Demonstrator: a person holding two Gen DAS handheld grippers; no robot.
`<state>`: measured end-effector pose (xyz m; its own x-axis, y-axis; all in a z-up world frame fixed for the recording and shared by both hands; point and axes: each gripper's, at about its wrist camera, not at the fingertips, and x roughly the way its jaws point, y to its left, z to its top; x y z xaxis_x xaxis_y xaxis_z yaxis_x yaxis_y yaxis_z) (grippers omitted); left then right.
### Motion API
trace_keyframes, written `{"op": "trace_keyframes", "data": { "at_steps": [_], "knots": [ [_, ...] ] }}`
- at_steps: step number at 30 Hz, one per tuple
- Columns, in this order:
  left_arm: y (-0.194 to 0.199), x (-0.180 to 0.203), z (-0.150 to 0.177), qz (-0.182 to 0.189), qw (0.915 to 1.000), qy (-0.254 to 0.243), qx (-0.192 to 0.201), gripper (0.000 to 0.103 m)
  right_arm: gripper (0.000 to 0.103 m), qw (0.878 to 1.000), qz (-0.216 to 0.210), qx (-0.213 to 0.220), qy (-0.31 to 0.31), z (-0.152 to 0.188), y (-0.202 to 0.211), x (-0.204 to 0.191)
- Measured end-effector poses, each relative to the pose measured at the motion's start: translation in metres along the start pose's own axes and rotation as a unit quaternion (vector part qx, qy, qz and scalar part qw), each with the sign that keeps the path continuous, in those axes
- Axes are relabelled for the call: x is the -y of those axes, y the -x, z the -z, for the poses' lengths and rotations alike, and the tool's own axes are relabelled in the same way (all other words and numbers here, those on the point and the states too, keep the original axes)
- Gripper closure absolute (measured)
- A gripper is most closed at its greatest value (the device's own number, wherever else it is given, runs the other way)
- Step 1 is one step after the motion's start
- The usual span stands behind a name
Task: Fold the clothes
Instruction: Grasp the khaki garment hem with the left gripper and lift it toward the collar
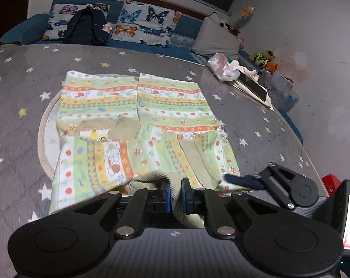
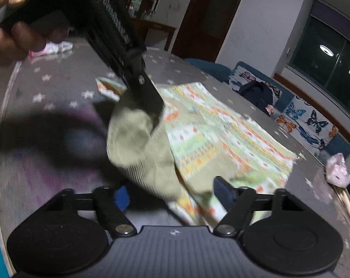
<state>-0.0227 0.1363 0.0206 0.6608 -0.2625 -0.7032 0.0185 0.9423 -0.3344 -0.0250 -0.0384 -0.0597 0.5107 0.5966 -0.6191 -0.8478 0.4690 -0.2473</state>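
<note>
Surface: a grey mat (image 1: 19, 88) printed with white and yellow stars, with a pale round ring (image 1: 44, 139) showing under the near left side of the garment. Behind the mat stands a blue sofa (image 1: 26, 30) carrying butterfly-print cushions (image 1: 147, 23) and a black bag (image 1: 86, 26). At the mat's right edge lie a tissue pack (image 1: 221, 66), a phone (image 1: 253, 85) on a pale cloth, and small stuffed toys (image 1: 264, 58) against the wall. The right wrist view shows a dark window (image 2: 325, 58) with a reflected ceiling lamp and a brown door (image 2: 198, 23); this view is motion-blurred.

Garment: a child's shirt (image 1: 133, 106), pale green with orange, yellow and white striped print, lies flat in the middle of the mat with its ribbed olive hem (image 1: 149, 180) at the near end.

Left gripper (image 1: 175, 195): held low and level at the near edge of the shirt, fingers drawn close together with the olive hem bunched between the blue pads (image 1: 167, 194). In the right wrist view it comes in from the upper left, tilted down, lifting that hem off the mat; the person's hand (image 2: 10, 37) shows behind it.

Right gripper (image 2: 172, 195): just to the right of the left one, fingers spread wide, holding nothing, the shirt's near corner lying between them.
</note>
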Motion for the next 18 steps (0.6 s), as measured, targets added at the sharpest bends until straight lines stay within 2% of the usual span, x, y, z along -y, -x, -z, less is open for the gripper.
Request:
{"op": "trace_keyframes", "data": {
  "at_steps": [2, 3, 4, 5, 9, 12, 14, 18],
  "knots": [
    [0.001, -0.002, -0.001, 0.003, 1.0000, -0.004, 0.002, 0.089, 0.066, 1.000, -0.014, 0.005, -0.022, -0.007, -0.005, 0.005],
    [0.004, -0.005, 0.001, 0.007, 0.9999, -0.008, 0.007, 0.086, 0.073, 0.999, -0.021, 0.007, -0.033, -0.011, -0.008, 0.008],
    [0.008, -0.008, 0.004, 0.009, 0.9998, -0.013, 0.014, 0.075, 0.081, 0.998, -0.029, 0.007, -0.049, -0.014, -0.009, 0.012],
    [0.013, -0.010, 0.008, 0.007, 0.9995, -0.021, 0.022, 0.060, 0.085, 0.997, -0.036, 0.007, -0.071, -0.018, -0.009, 0.020],
    [0.031, -0.021, 0.025, -0.006, 0.9968, -0.058, 0.055, 0.051, 0.088, 0.989, -0.052, 0.015, -0.134, -0.026, -0.004, 0.046],
    [0.037, -0.025, 0.034, -0.044, 0.9922, -0.092, 0.071, 0.044, 0.090, 0.987, -0.057, 0.018, -0.150, -0.032, -0.003, 0.054],
    [0.035, -0.023, 0.038, -0.069, 0.9865, -0.124, 0.081, 0.035, 0.090, 0.987, -0.057, 0.019, -0.151, -0.034, -0.004, 0.055],
    [0.023, -0.017, 0.044, -0.107, 0.9704, -0.198, 0.088, 0.032, 0.091, 0.987, -0.054, 0.020, -0.152, -0.035, -0.003, 0.053]
  ]
}}
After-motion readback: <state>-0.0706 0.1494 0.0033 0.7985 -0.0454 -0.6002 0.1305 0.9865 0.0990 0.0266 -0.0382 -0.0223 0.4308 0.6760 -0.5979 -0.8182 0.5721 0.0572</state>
